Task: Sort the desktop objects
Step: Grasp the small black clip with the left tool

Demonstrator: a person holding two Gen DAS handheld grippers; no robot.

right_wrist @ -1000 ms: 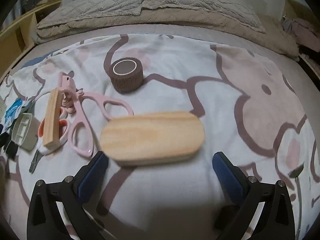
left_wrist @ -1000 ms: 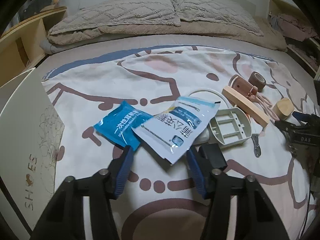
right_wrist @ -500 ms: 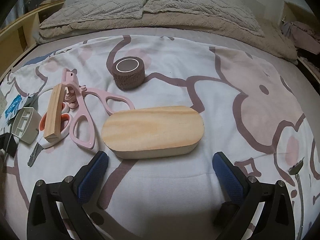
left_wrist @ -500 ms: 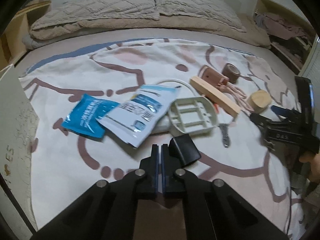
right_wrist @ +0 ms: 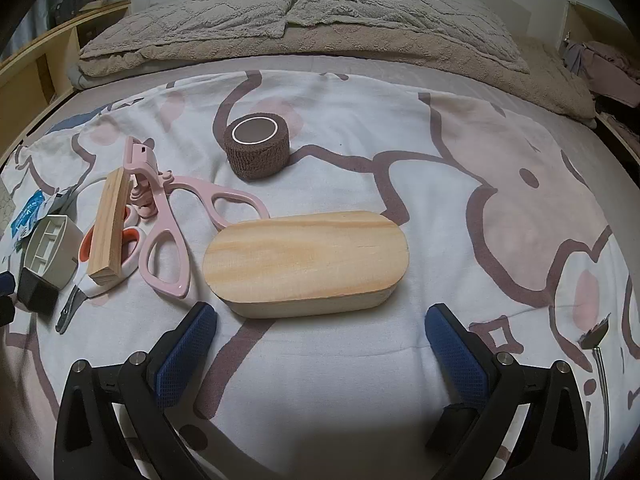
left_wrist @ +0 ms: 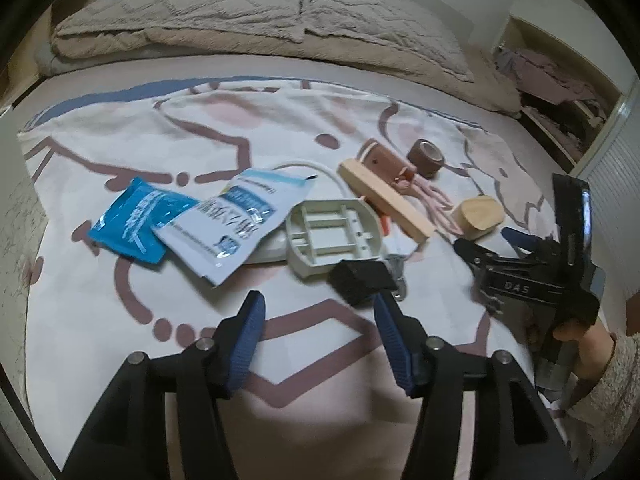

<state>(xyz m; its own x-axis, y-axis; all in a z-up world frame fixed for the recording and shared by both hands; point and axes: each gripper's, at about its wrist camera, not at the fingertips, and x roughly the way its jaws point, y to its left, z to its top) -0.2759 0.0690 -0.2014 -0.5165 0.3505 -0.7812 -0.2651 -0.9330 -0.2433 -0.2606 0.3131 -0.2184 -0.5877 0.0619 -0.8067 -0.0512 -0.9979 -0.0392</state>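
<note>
Your left hand-held gripper point(left_wrist: 318, 334) has changed state twice within the last second. It stood apart around the near edge of the white packet point(left_wrist: 236, 224), then closed fully with nothing between the jaws, and its jaws are now opening again. No object sits between the blue pads; only the bedsheet point(left_wrist: 120, 152) shows in the gap. Treat this as a missed or abandoned grasp, not a completed pick.

The view has also swung toward the right of the pile. The black block point(left_wrist: 362, 278) now lies just ahead of the right-side pad point(left_wrist: 394, 336), touching the near edge of the grey tray point(left_wrist: 332, 234). The white packet and the blue packet point(left_wrist: 134, 226) lie ahead and to the left, overlapping each other, and appear undisturbed on the bed.

Your right hand-held gripper point(right_wrist: 320, 354) has not changed. Its jaws stand wide apart and empty, with the oval wooden block point(right_wrist: 306, 256) lying just ahead of them on the bedsheet. Beyond it lie the pink scissors point(right_wrist: 172, 216), the wooden stick point(right_wrist: 108, 228) and the brown tape roll point(right_wrist: 258, 152).

Every item is on the bed and none is visibly sorted, so the task is probably at an early stage. The black block is the likeliest next target for the left side. Centre the jaws on it before closing, since it rests against the tray.
</note>
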